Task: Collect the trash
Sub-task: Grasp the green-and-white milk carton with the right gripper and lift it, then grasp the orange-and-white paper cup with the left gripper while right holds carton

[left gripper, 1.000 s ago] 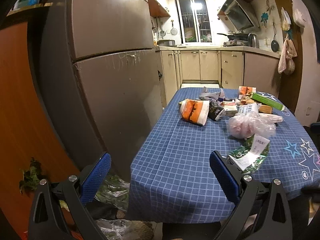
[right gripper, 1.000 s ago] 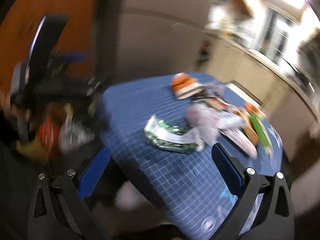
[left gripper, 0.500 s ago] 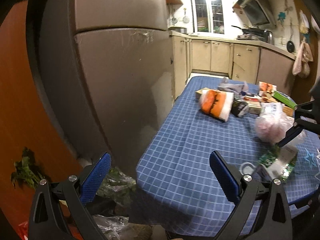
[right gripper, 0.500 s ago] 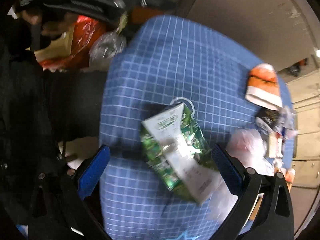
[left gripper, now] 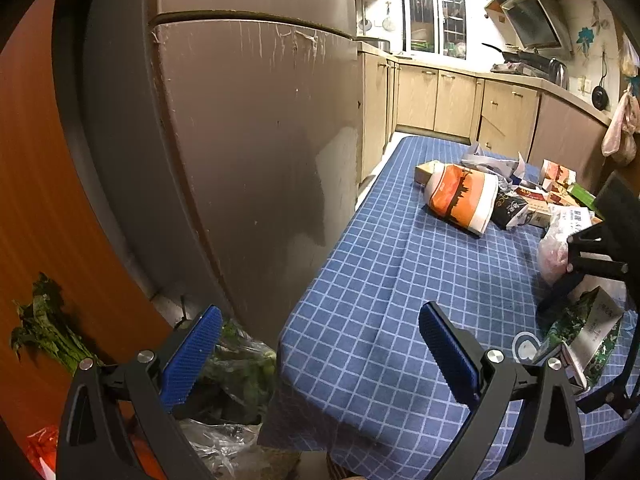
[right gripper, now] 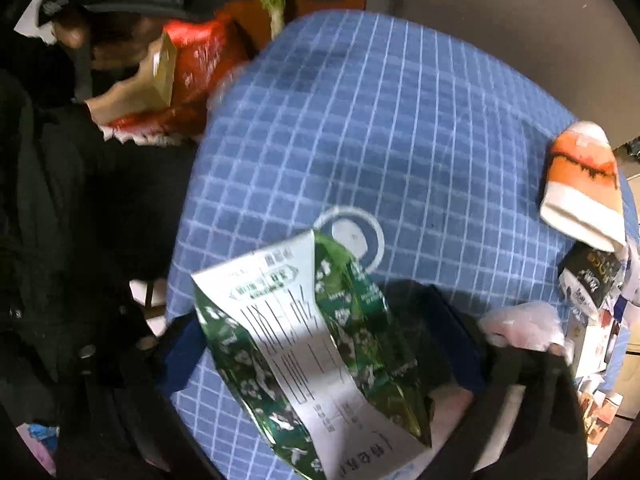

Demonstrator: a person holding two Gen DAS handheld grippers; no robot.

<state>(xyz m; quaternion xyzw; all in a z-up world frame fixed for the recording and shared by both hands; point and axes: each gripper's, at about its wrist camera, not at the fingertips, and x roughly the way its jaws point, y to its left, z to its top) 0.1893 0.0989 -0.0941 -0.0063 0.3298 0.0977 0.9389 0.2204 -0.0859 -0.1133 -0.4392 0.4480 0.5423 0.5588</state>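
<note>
Right claw (right gripper: 320, 356), jaws apart, straddles the green wrapper (right gripper: 316, 344) at lower centre; left claw (left gripper: 320, 356) apart, empty. Bench (left gripper: 392, 280) litter at upper right remains uncollected.

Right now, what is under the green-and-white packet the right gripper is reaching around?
The green-and-white packet lies on the blue checked tablecloth. A white ring print peeks out past its far end. Whatever lies directly beneath the packet is covered. The right gripper straddles it, fingers apart.

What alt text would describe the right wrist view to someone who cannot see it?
A crinkled green foil packet with a white printed label lies between the open right tongs, on a blue checked tablecloth; an orange-and-white paper bag lies farther off.
</note>
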